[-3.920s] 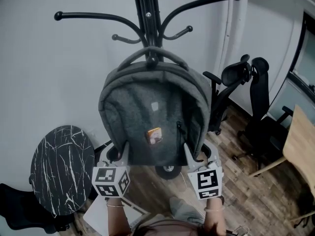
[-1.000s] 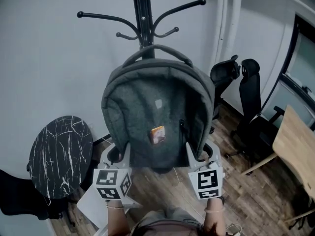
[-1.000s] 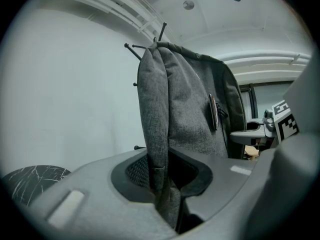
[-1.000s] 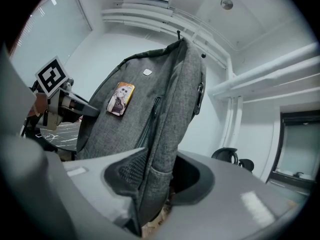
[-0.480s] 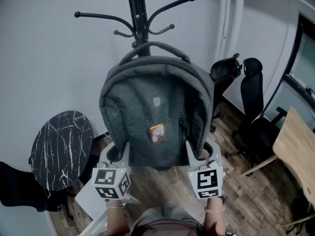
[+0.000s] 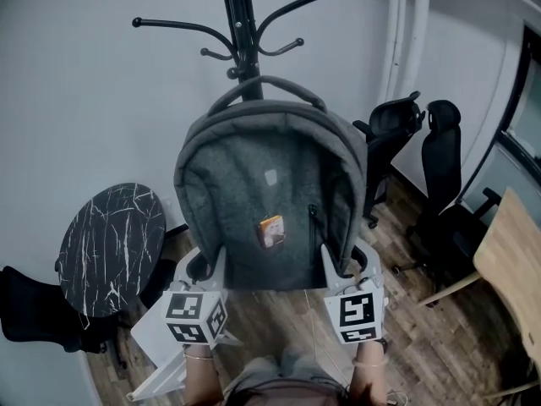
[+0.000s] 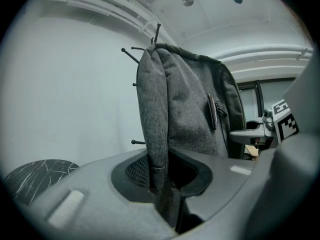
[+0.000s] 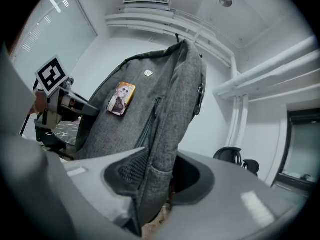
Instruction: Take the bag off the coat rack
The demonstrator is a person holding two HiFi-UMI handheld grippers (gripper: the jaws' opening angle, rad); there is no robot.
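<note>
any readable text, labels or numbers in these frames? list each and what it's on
No readable words or numbers.
Pale tag on the backpack: too small to read.
Picture badge on it: an image, no legible text.
Left marker cube, right marker cube: square codes, no letters.

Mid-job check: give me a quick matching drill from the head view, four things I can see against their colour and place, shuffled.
Things:
1 backpack
2 coat rack
3 round table
4 office chairs

Colour and place:
A marbled black and white, lower left
B thin and black, top centre
C grey, centre
D black, right side

Pairs: 1-C, 2-B, 3-A, 4-D
</note>
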